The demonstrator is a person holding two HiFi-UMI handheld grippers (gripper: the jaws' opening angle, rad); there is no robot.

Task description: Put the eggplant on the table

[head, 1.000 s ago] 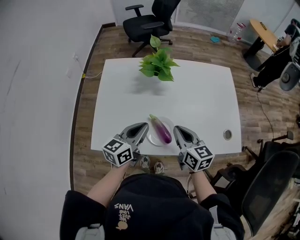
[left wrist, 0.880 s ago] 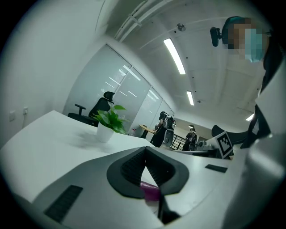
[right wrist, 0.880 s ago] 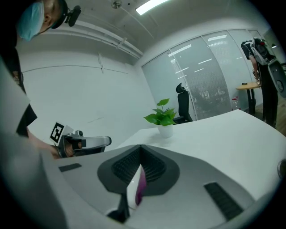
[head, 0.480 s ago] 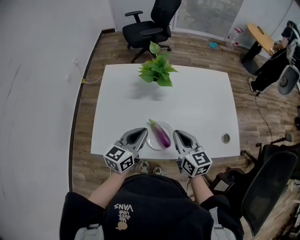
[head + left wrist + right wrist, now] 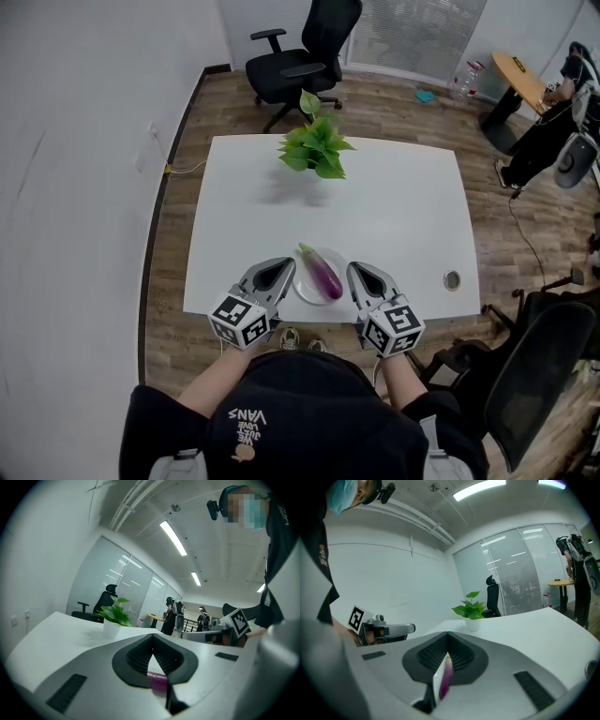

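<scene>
A purple eggplant [image 5: 325, 273] with a green stem lies on a small white plate [image 5: 304, 282] near the front edge of the white table [image 5: 394, 206]. My left gripper [image 5: 278, 268] sits just left of the plate, shut, with nothing in it. My right gripper [image 5: 360, 271] sits just right of the plate, also shut and holding nothing. In the left gripper view the eggplant [image 5: 158, 681] shows through the gap below the closed fingertips [image 5: 153, 636]. The right gripper view shows the eggplant [image 5: 446, 676] and the plate's rim [image 5: 438, 682] the same way.
A potted green plant [image 5: 316, 147] stands at the table's far edge, with a black office chair [image 5: 306, 45] behind it. A cable hole [image 5: 452, 278] sits at the front right of the table. More chairs [image 5: 534, 366] and a person [image 5: 553, 103] are on the right.
Both grippers stay shut on either side of the plate, at most nudged slightly. The eggplant has not moved; only the head view has shifted a little.
</scene>
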